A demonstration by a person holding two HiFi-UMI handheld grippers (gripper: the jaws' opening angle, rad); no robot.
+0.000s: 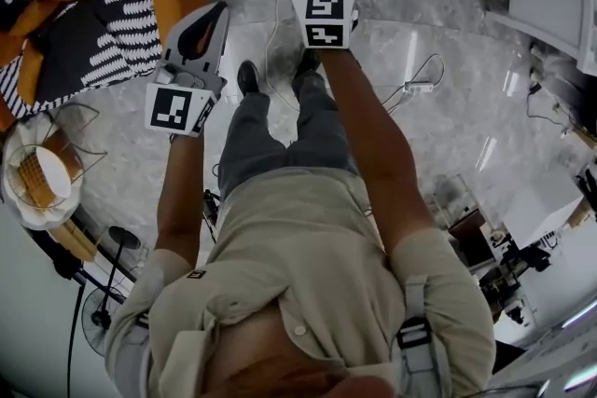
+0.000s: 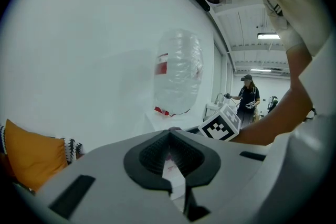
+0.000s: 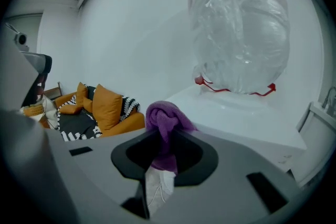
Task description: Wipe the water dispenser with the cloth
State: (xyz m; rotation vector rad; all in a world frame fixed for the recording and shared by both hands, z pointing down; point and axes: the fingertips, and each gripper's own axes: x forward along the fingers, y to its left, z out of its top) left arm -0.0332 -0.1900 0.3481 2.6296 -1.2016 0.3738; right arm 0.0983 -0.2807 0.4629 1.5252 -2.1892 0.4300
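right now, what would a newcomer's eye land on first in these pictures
The purple cloth stands out first, bunched in the right claw, which is shut on it just short of the white water dispenser. On top of the dispenser sits its big bottle, wrapped in crinkled clear plastic. To the left, orange cushions glow against the pale room, and the left claw is shut on nothing.

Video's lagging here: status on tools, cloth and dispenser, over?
Left tool shut, empty. Right tool shut on purple cloth. Water dispenser straight ahead, nothing between.
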